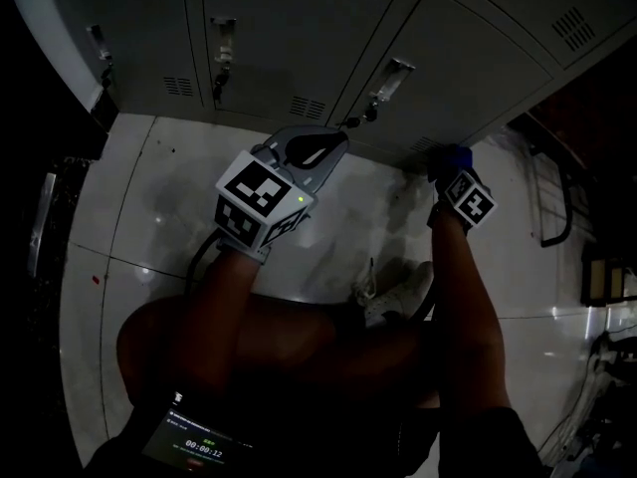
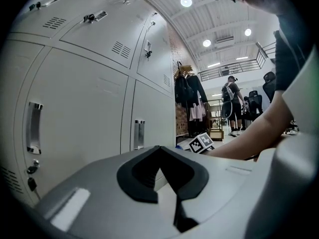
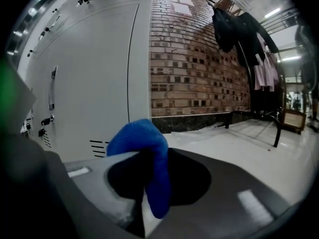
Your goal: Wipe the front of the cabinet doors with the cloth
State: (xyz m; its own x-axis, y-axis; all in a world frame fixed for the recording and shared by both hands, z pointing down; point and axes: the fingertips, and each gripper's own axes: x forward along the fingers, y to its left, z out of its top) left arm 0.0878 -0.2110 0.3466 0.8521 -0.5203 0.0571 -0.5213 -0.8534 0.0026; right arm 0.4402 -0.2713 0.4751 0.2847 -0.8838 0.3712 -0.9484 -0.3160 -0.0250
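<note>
**Blue cloth held low by the grey cabinet**

Blue and soft, the cloth (image 3: 148, 156) is pinched in the right claw (image 3: 145, 198). The two jaws are closed on it. A fat fold of cloth sticks up above them and a thin end hangs down in the gap.

From the head view, the right claw (image 1: 449, 163) is down low, right at the bottom of the cabinet doors (image 1: 289, 28), and the cloth (image 1: 450, 155) is at its tip. I cannot tell if the cloth touches the door. In the right gripper view the nearest grey door (image 3: 94, 83) is just to the left, with small air slots (image 3: 98, 146) near the cloth.

The left claw (image 2: 167, 183) has its jaws together with nothing between them. It is held up off the floor (image 1: 328, 227), a little away from the doors (image 2: 79, 108). In the head view the left claw (image 1: 317, 149) is to the left of the right one.

The floor is white and shiny. A white shoe (image 1: 396, 292) stands on it between the two arms. A brick wall (image 3: 199, 59) comes after the last door, and dark coats (image 3: 234, 24) hang by it.
</note>
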